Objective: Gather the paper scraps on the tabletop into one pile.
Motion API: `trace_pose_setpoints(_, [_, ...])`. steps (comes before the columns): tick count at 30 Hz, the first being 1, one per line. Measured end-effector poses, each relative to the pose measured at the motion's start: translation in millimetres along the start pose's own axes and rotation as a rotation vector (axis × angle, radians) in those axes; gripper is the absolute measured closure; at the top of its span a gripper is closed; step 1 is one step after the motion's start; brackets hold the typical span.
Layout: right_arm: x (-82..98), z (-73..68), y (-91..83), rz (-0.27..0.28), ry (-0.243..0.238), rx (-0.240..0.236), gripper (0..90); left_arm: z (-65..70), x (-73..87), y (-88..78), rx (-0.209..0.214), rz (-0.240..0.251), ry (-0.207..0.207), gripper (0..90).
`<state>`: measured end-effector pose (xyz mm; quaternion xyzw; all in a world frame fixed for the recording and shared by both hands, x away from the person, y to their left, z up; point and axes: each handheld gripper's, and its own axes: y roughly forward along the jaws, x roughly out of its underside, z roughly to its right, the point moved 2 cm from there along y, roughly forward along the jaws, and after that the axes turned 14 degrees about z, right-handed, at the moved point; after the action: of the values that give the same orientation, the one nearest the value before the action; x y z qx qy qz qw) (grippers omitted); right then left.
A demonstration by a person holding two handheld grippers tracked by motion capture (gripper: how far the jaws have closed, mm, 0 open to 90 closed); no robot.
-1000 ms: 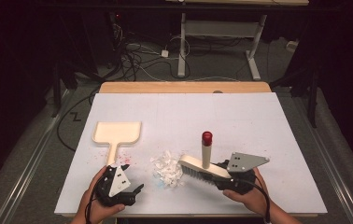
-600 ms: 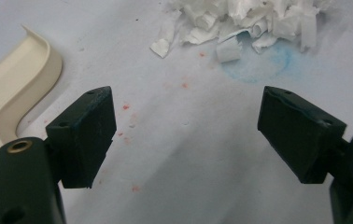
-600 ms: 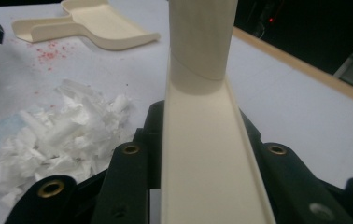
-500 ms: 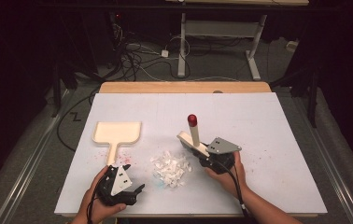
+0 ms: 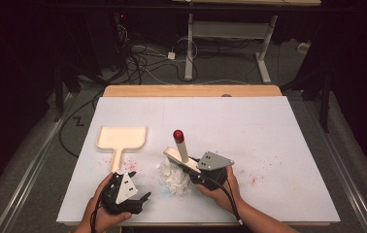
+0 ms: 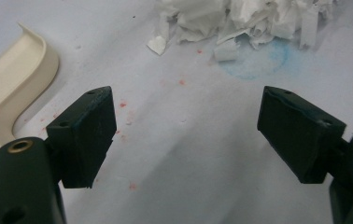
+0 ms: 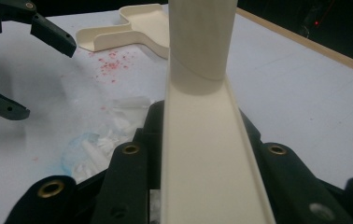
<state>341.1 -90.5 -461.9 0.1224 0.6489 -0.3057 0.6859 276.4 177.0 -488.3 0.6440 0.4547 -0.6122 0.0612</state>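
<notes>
Cream dustpan [image 5: 122, 138], white paper scraps [image 5: 174, 178]

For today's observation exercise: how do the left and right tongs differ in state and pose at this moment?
1. The left tongs are open and hold nothing; the right tongs are shut on the cream brush.
2. The left tongs sit just short of the dustpan; the right tongs sit beside the shredded paper.
Both are hand-held, low over the white table.

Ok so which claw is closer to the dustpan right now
Left. The left claw sits open just below the tip of the dustpan handle, not touching it. The right claw, shut on the brush, is farther off, beyond the shredded paper pile.
</notes>
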Motion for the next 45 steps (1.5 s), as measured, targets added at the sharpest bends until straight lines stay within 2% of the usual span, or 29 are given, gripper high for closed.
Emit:
trace_pose_setpoints(2, [-1.6,2.8,-2.0,0.002,-0.004,0.012,67.7,-0.9,0.6,-0.4,0.000,0.000,-0.003,18.8])
trace_pose_setpoints(7, [-11.4,18.8,-17.6,0.047,0.017,0.041,67.8,-0.8,0.1,-1.1,-0.001,0.003,-0.002,18.7])
trace_pose_setpoints(12, [-22.0,33.9,-38.9,0.068,0.032,0.053,67.8,-0.9,0.2,-0.7,-0.004,-0.002,0.001,18.8])
trace_pose_setpoints(15, [-28.2,41.9,-53.7,0.065,0.018,0.057,67.7,-0.6,0.1,-1.4,-0.006,-0.002,0.003,18.7])
trace_pose_setpoints(18, [-33.1,50.3,-72.7,0.057,0.032,0.039,67.7,-1.2,0.7,-2.6,-0.010,0.001,0.000,18.7])
trace_pose_setpoints(24, [-29.9,66.8,-122.6,-0.024,0.066,0.002,67.7,-1.0,0.4,-1.8,-0.009,-0.007,0.005,18.7])
trace_pose_setpoints(26, [-25.6,71.1,-138.9,-0.055,0.079,0.012,67.7,-0.4,-0.4,-1.1,-0.008,-0.009,0.007,18.7])
trace_pose_setpoints(29, [-19.8,75.2,-159.8,-0.099,0.130,-0.006,67.7,0.3,-1.5,-0.4,-0.010,-0.007,0.007,18.8])
trace_pose_setpoints(32, [-16.8,76.0,-174.6,-0.166,0.178,-0.031,67.7,-0.3,-1.8,0.2,-0.012,-0.007,0.006,18.8])
trace_pose_setpoints(33, [-15.5,76.9,-177.9,-0.189,0.215,-0.049,67.7,-0.6,-1.9,0.4,-0.013,-0.006,0.002,18.7])
trace_pose_setpoints(35, [-10.5,81.9,-180.3,-0.238,0.297,-0.121,67.6,-1.1,-2.2,1.1,-0.011,-0.005,-0.002,18.7])
trace_pose_setpoints(37, [-2.2,89.8,-177.0,-0.297,0.343,-0.150,67.5,-1.4,-2.7,2.1,-0.011,-0.008,-0.003,18.7])
trace_pose_setpoints(39, [7.5,100.3,-169.9,-0.330,0.374,-0.116,67.4,-1.8,-3.0,3.4,-0.007,-0.006,-0.006,18.7])
trace_pose_setpoints(41, [16.2,112.5,-160.6,-0.365,0.398,-0.113,66.3,-2.1,-2.9,5.3,-0.002,-0.013,-0.004,18.7])
trace_pose_setpoints(42, [19.9,119.1,-156.1,-0.376,0.417,-0.087,64.5,-2.0,-2.7,6.3,-0.001,-0.016,-0.002,18.7])
trace_pose_setpoints(44, [25.7,132.7,-148.5,-0.389,0.420,-0.045,59.1,-1.1,-2.4,7.0,0.003,-0.020,-0.002,18.7])
trace_pose_setpoints(45, [27.2,139.5,-145.8,-0.409,0.415,-0.006,54.6,-0.3,-2.0,7.0,0.004,-0.022,0.000,18.7])
